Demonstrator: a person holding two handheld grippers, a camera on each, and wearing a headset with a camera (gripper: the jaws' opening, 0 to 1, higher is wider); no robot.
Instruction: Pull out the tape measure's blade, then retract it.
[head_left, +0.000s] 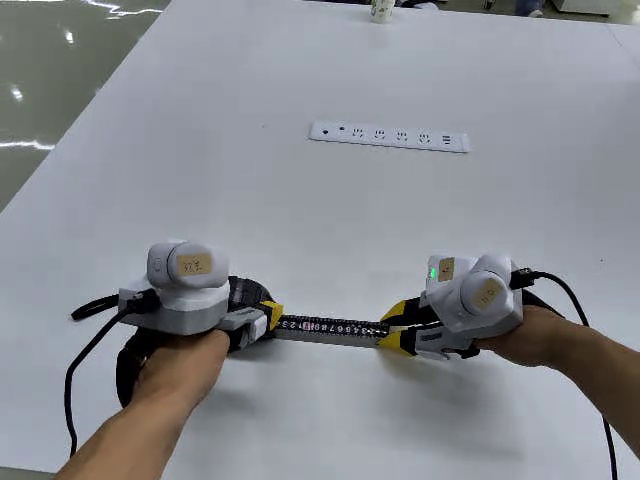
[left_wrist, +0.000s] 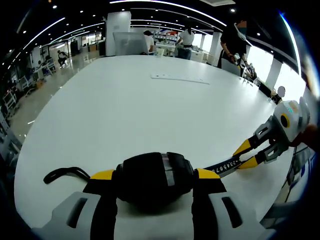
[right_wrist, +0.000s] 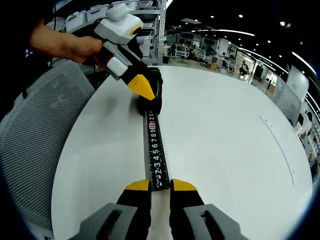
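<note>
Tape measure case (left_wrist: 155, 177), black and compact, sits on the white workbench (head_left: 330, 200) close to its near edge, clamped between the yellow-tipped jaws of the left gripper (head_left: 268, 316). The right gripper (right_wrist: 160, 186) is closed on the free end of the blade (right_wrist: 154, 145), with a short length drawn out between the two. The case looks rigid and smooth, so its flat sides suit a firm squeeze. The thin blade is probably springy and prone to kinking or snapping back, so it is best pinched at its tip. A power strip (head_left: 388, 136) lies well apart, toward the far edge.

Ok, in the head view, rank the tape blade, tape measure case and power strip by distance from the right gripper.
1. Tape blade, between the right gripper jaws.
2. Tape measure case, to its left.
3. Power strip, far back on the table.
</note>
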